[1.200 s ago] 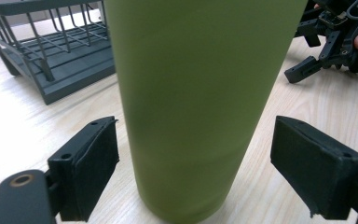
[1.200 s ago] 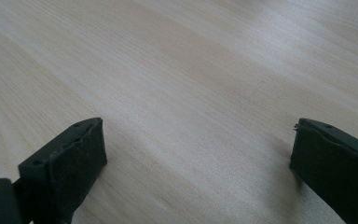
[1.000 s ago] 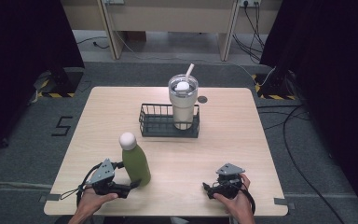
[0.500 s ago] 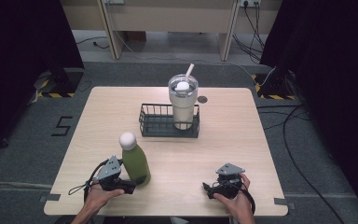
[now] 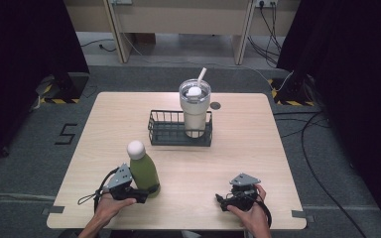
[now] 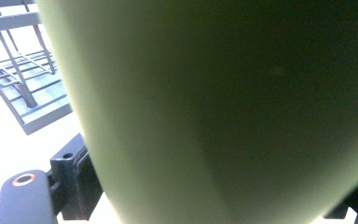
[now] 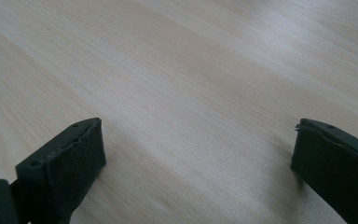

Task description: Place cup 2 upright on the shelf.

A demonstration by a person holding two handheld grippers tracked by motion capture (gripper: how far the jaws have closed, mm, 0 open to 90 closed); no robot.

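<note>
A green bottle point(image 5: 143, 172) with a white round cap stands upright near the table's front left. My left gripper point(image 5: 146, 192) lies low at its base with a jaw on either side. In the left gripper view the bottle point(image 6: 214, 112) sits right up against the camera and hides the pads, so I cannot tell whether they press on it. At the front right, my right gripper point(image 5: 222, 201) rests low over the table in a hand. Its jaws point(image 7: 198, 154) stand wide open over bare wood.
A black wire basket point(image 5: 166, 135) sits mid-table and holds a cream tumbler point(image 5: 195, 106) with a clear lid and a straw. A corner of the basket point(image 6: 23, 84) shows beyond the bottle. Floor cables run along the table's right side.
My left gripper has slid right, in around the bottle's base. The bottle, the basket and the right gripper have stayed where they were.
</note>
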